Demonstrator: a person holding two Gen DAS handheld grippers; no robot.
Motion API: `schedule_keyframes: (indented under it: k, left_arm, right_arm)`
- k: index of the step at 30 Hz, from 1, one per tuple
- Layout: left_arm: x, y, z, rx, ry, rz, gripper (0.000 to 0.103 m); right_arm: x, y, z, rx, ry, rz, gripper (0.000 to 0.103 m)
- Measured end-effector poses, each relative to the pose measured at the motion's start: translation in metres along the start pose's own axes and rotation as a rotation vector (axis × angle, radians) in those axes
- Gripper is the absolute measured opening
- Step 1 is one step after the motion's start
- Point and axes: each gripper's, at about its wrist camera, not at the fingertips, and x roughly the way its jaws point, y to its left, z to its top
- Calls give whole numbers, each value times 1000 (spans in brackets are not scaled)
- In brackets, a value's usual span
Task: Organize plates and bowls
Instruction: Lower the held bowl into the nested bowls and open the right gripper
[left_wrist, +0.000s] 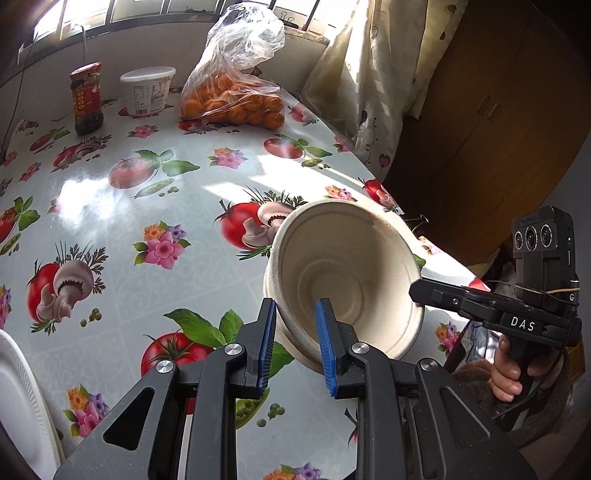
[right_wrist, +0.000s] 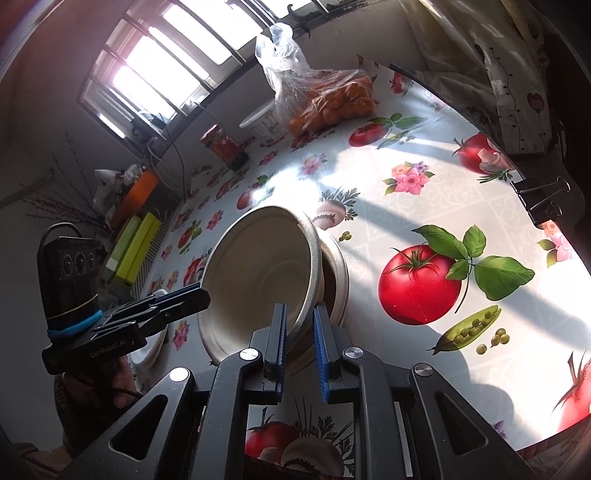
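Note:
Two nested beige paper bowls (left_wrist: 351, 266) are tipped on their side above the flowered tablecloth, their mouths towards the left wrist camera. My left gripper (left_wrist: 295, 306) is shut on the near wall, one blue pad inside and one outside. My right gripper (left_wrist: 415, 290) bites the rim on the far right. In the right wrist view the upper bowl (right_wrist: 258, 273) tilts away from the lower bowl (right_wrist: 338, 273). The right gripper (right_wrist: 298, 310) is shut on the upper bowl's rim, and the left gripper (right_wrist: 201, 295) holds the opposite side. A white plate (left_wrist: 18, 387) lies at the lower left.
A bag of oranges (left_wrist: 236, 99), a white tub (left_wrist: 147, 90) and a red-lidded jar (left_wrist: 87, 98) stand at the table's back. The table edge (left_wrist: 388, 199) runs along the curtain (left_wrist: 354, 85). Binder clips (right_wrist: 543, 199) grip that edge. Green boxes (right_wrist: 133, 243) sit on the far side.

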Motion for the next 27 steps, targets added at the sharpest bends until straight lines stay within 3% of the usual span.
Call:
schedule_keyframes:
  k: [22,24,27]
  left_arm:
    - [7,-1,-4,1,16,12,23]
    - [7,-1,-4,3,13,26,23]
    - [7,-2,-7,7,5,42,23]
  right_arm:
    - [3,4,-6,-51,-4,-53,25]
    - [3,5,-7,-54,-5,-57,26]
    - [3,6,-8,-65,-14,-82,38]
